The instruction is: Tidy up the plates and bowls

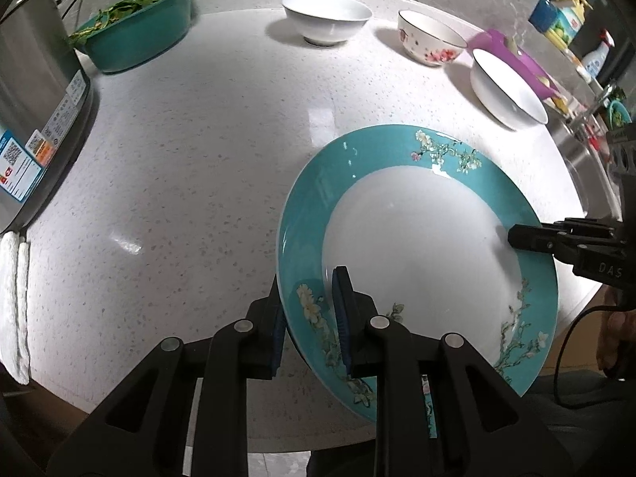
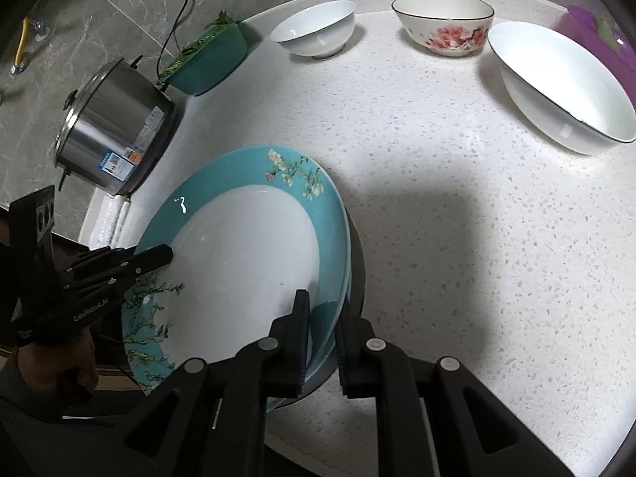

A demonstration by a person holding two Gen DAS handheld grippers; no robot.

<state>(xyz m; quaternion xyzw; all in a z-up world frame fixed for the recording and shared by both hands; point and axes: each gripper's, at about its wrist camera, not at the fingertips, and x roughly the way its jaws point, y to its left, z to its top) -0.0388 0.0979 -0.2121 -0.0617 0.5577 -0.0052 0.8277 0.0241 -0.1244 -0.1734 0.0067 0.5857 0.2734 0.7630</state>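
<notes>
1. The plate (image 1: pixel 417 246) is the thing in hand. Two grippers hold it by its rim, one on each side, above the near part of the white counter (image 1: pixel 198 167). To do this step well, both hands should move together and keep the plate flat, so it does not slip.
2. The left gripper (image 1: pixel 310 326) pinches the rim at about 7 o'clock on the plate in the left wrist view. Its fingers are close together, with the rim between the blue pads.
3. The right gripper (image 2: pixel 322 338) pinches the rim at about 5 o'clock in the right wrist view. Its fingers are narrow too, with the rim between them.
4. The plate is round, white in the middle, with a wide teal band and small flower branches. It looks shiny and smooth, so it is probably slippery.
5. Farther out, at 12 to 2 o'clock, stand a small white bowl (image 1: pixel 326 16), a flower bowl (image 1: pixel 431 37) and a big white bowl (image 1: pixel 507 87), apart from each other.
6. At 10 o'clock sits a teal basin (image 1: pixel 139 35) with green leaves, and a steel pot (image 1: pixel 35 99) beside it.
</notes>
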